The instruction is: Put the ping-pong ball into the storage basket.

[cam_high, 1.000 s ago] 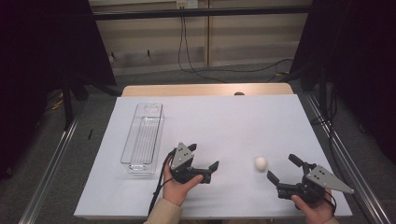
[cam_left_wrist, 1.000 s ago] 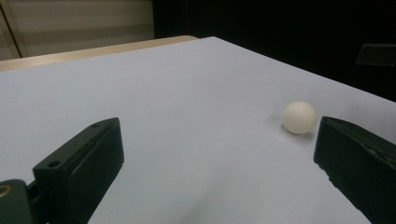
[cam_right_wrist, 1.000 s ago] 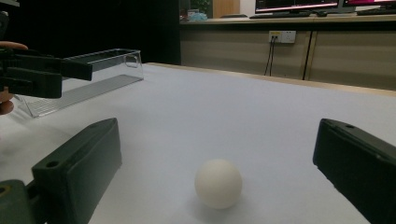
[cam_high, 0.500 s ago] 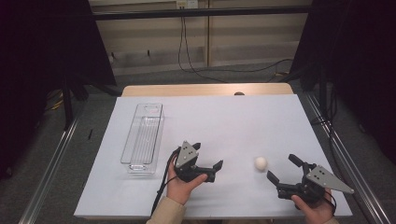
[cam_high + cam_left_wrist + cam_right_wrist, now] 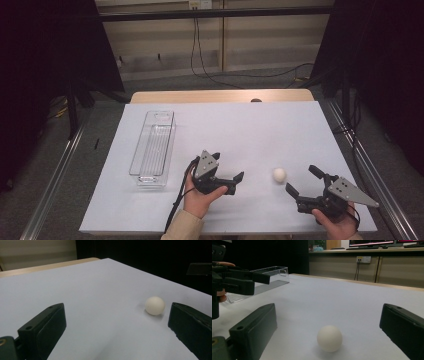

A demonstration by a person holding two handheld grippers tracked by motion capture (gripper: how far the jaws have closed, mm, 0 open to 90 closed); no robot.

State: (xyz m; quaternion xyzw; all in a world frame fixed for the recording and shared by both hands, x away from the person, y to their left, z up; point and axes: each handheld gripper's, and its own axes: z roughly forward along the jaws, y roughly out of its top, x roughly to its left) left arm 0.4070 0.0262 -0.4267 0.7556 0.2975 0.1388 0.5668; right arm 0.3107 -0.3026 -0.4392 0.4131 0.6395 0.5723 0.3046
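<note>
Clear plastic bin (image 5: 154, 148) stands on the counter (image 5: 240, 130) at left; contents not discernible. White ball (image 5: 279, 174) lies on the counter between both grippers, untouched. Left gripper (image 5: 229, 176): jaws apart, holding nothing. Right gripper (image 5: 303, 181): jaws apart, holding nothing.

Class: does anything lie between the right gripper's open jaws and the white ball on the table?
Nothing visible does. The right gripper faces the white ball across bare white table, jaws open.

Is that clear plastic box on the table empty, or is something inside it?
Empty, as far as shows. The clear box lets the white table show through, and the ball lies outside it.
</note>
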